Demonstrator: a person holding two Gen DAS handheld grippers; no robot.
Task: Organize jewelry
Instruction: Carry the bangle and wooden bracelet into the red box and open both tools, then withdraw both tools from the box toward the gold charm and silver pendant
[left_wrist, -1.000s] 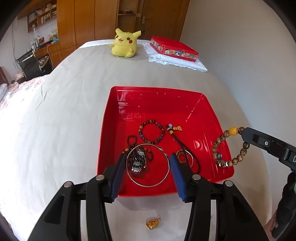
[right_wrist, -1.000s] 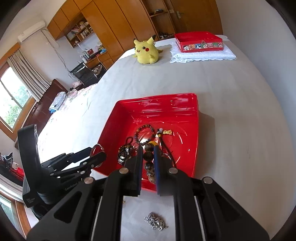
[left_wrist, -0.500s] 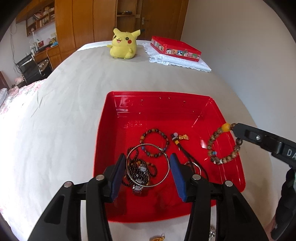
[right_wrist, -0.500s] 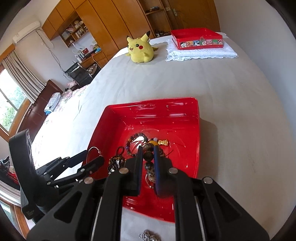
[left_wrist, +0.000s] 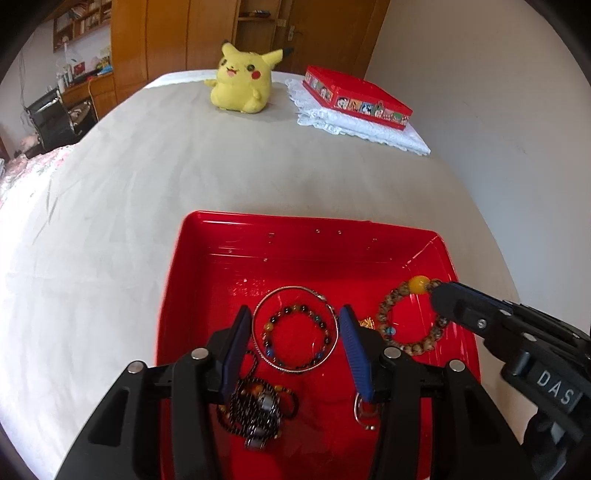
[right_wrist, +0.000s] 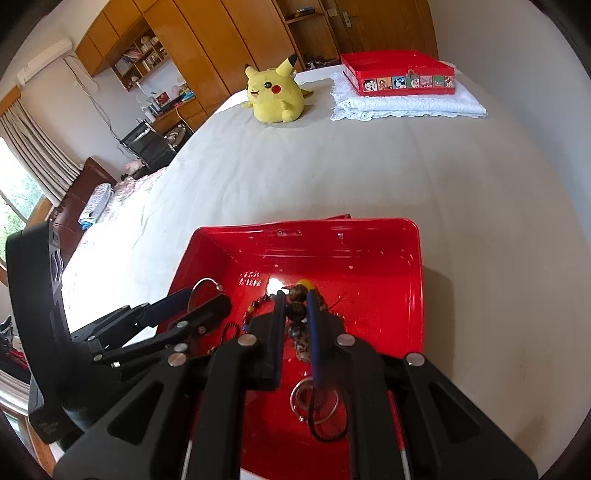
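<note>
A red tray (left_wrist: 177, 295) on a bed (left_wrist: 184, 166) is taken as the landmark; two grippers are seen above its near half. The left gripper (left_wrist: 295, 341) is clenched on one silver bangle (left_wrist: 295, 328), held by its blue pads on either side, so that the ring hangs over the tray floor. The right gripper (right_wrist: 297, 321) is clenched on one wooden bead bracelet (left_wrist: 410, 321) with a single yellow bead; in the left wrist view this bracelet is seen hanging over the right part of the tray, pinched at its far right.

On the tray floor, nearest the near rim, one tangle of dark chain (left_wrist: 255, 410) is seen at the left and one keyring on a black cord (right_wrist: 317, 402) at the right. Just beyond these, in mid tray, one dark bead bracelet (left_wrist: 295, 332) lies flat and is viewed through the bangle. One small gold charm (left_wrist: 367, 323) is glimpsed beside it, mostly hidden by the left gripper's pad. The far half of the tray is bare red plastic.

Well beyond the tray, at the far end of the bed, one yellow plush toy (left_wrist: 242, 83) is seated to the left. To its right, one red box (left_wrist: 354, 98) is set on one folded white cloth (left_wrist: 369, 131).
</note>
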